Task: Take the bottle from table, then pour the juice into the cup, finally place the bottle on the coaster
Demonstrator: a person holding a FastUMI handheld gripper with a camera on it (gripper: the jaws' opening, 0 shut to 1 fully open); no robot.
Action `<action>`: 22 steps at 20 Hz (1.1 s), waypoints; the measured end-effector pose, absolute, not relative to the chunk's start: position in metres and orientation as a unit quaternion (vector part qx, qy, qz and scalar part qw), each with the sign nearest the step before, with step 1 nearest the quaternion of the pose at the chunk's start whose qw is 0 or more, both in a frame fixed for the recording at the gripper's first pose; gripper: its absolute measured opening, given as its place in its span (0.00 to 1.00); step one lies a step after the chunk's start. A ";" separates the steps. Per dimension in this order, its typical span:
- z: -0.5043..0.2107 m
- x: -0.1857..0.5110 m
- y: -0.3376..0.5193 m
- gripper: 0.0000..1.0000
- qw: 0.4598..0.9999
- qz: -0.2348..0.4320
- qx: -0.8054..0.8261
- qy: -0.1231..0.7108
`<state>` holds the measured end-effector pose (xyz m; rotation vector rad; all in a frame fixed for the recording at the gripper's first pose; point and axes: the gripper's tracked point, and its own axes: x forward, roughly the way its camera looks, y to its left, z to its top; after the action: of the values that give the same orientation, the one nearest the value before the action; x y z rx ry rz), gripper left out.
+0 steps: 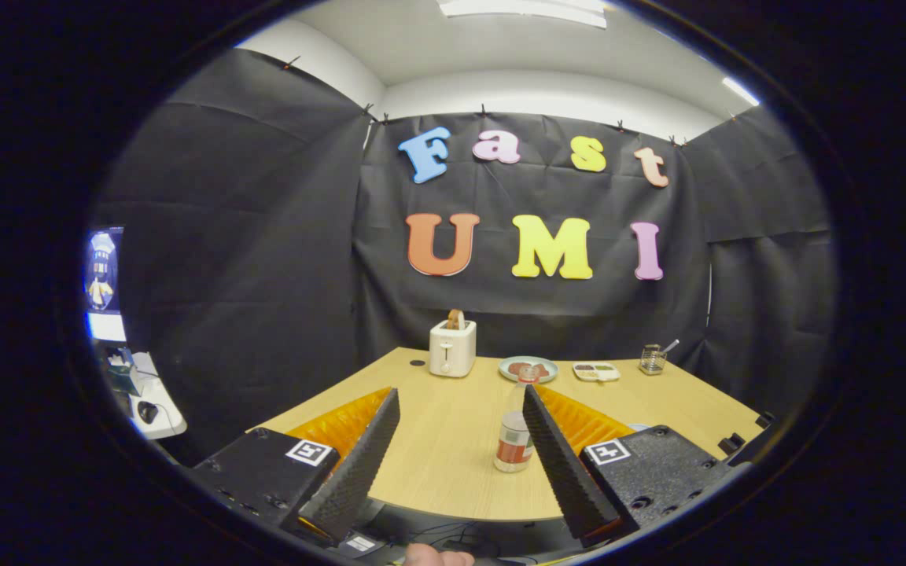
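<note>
A small clear bottle [513,444] with a red-and-white label stands upright on the wooden table [437,448], near its front edge. Its red cap sits just inside the right fingertip, and that finger hides the bottle's right side. My gripper [461,393] is open, its two fingers spread wide above the front of the table. The bottle stands between them, close to the right one, and I cannot tell whether that finger touches it. A small glass cup [652,359] with a stick in it stands at the far right of the table.
At the back of the table stand a white toaster [452,348] with toast in it, a pale green plate [528,368] and a white compartment tray [596,371]. Black cloth walls close in the booth. A side desk [156,413] with a mouse lies off to the left.
</note>
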<state>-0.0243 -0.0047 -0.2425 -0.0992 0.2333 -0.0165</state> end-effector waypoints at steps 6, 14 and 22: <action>-0.293 0.000 -0.057 1.00 0.989 -0.049 -0.051 0.133; -0.352 0.039 -0.095 1.00 0.984 -0.076 -0.049 0.156; -0.380 0.083 -0.102 1.00 0.982 -0.071 -0.077 0.160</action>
<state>0.0830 -0.1022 -0.3800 -0.1547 0.3219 -0.1434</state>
